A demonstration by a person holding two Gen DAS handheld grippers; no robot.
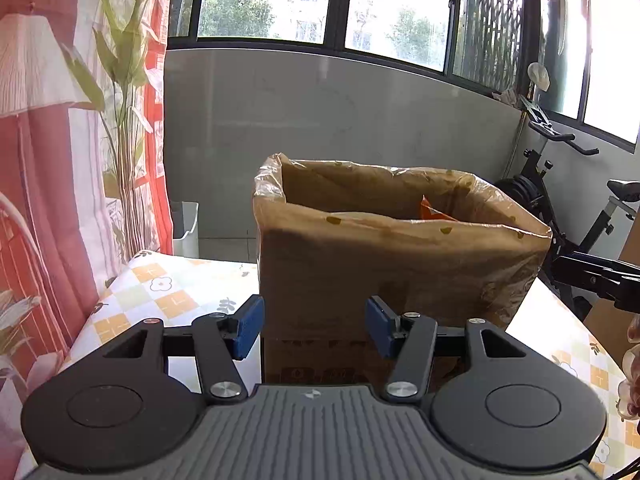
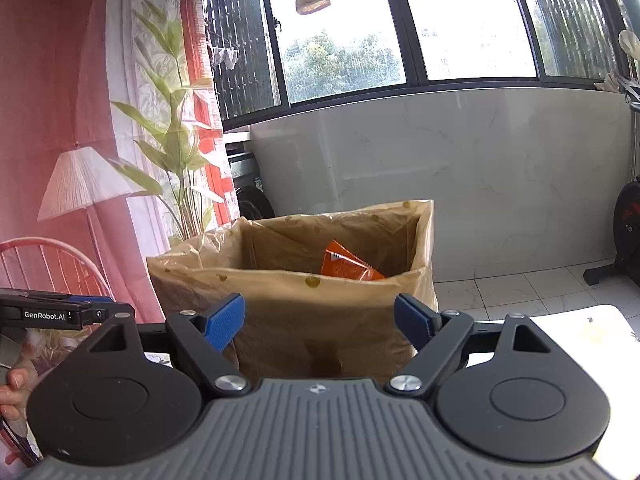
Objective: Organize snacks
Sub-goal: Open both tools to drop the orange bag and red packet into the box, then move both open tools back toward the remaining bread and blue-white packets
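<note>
1. Sitting on a table [image 1: 168, 292] with a checked, flowered cloth, a box [image 1: 360, 280] lined with a thin clear bag [image 1: 400, 200] stands just beyond both grippers, filling the middle of each wrist view.
2. Inside it, toward the far right, one orange snack packet [image 2: 346, 266] leans against the lining; only its upper part shows in the right view and a corner in the left.
3. Both claws are empty. The left gripper [image 1: 314, 326] has its blue pads parted with nothing between them; the right gripper [image 2: 320, 320] stands wider apart, likewise bare.
4. Handling, as I judge it: the packet looks light, crinkly and slick, its contents probably crushable, so a gentle pinch on the flat top seam or a corner suits best.
5. The bag lining is flimsy and could snag on a pad reaching in.
6. Writing: "GenRobot.AI" reads on the left gripper's side at the left edge of the right view. Print on the packet and low on the box is too blurred to read.
</note>
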